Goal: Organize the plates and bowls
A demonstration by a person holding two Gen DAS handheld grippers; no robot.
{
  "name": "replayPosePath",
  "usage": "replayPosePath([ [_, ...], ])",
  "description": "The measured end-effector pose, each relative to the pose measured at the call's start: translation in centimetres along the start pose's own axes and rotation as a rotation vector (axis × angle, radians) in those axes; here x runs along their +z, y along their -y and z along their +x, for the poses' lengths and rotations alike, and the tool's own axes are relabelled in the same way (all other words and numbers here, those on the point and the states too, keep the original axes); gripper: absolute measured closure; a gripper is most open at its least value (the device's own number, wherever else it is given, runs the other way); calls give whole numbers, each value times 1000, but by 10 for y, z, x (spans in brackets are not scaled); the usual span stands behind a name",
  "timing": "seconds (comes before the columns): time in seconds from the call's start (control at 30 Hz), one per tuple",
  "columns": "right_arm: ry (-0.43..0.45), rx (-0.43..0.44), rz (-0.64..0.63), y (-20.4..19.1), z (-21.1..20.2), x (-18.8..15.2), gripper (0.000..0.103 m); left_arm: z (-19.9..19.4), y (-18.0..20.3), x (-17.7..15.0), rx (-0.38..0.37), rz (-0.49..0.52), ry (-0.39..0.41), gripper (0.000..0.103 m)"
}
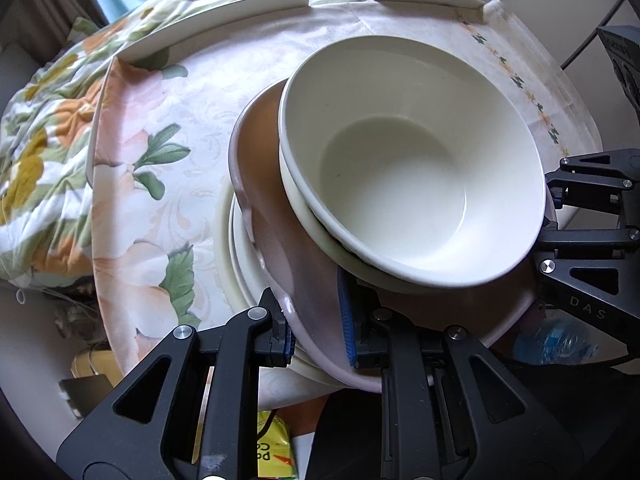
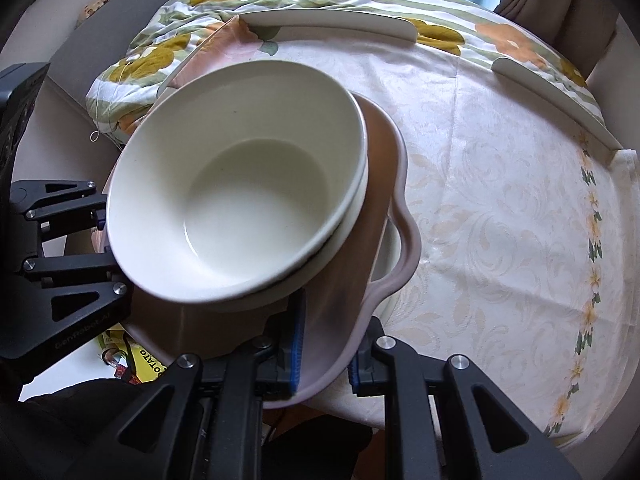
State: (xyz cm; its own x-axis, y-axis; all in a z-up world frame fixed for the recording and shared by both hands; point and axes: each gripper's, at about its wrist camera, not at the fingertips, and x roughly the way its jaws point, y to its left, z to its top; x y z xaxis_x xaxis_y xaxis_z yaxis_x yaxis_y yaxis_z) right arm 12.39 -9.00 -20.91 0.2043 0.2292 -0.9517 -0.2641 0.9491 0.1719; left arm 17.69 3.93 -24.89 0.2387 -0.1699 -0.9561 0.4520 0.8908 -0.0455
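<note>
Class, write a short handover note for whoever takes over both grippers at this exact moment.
Left gripper: shut on the pink plate rim.
Right gripper: shut on the same plate's opposite rim.
The plate sits tilted above the white plates on the table. Two nested white bowls ride on the pink plate.
Done: bowls nested on the plate.
Left: probably set the pink plate down level onto the white plates, then release both grippers. Watch the bowls; they could slide.
</note>
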Motion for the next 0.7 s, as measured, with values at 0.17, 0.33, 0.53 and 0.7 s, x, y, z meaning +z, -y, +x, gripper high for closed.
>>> replayPosePath([
  [0.17, -24, 13, 25, 2, 0, 2, 87, -8, 1, 2, 41, 24, -2, 87],
  [0.33, -47, 24, 50, 4, -2, 2, 87, -7, 4, 0, 57, 33, -29, 87],
  [0.53, -31, 4, 60, 8, -14, 3, 80, -9, 5, 1, 74, 33, -45, 86],
  [0.7, -29, -5, 72, 12, -25, 0, 61, -21, 8, 2, 100, 52, -51, 86],
])
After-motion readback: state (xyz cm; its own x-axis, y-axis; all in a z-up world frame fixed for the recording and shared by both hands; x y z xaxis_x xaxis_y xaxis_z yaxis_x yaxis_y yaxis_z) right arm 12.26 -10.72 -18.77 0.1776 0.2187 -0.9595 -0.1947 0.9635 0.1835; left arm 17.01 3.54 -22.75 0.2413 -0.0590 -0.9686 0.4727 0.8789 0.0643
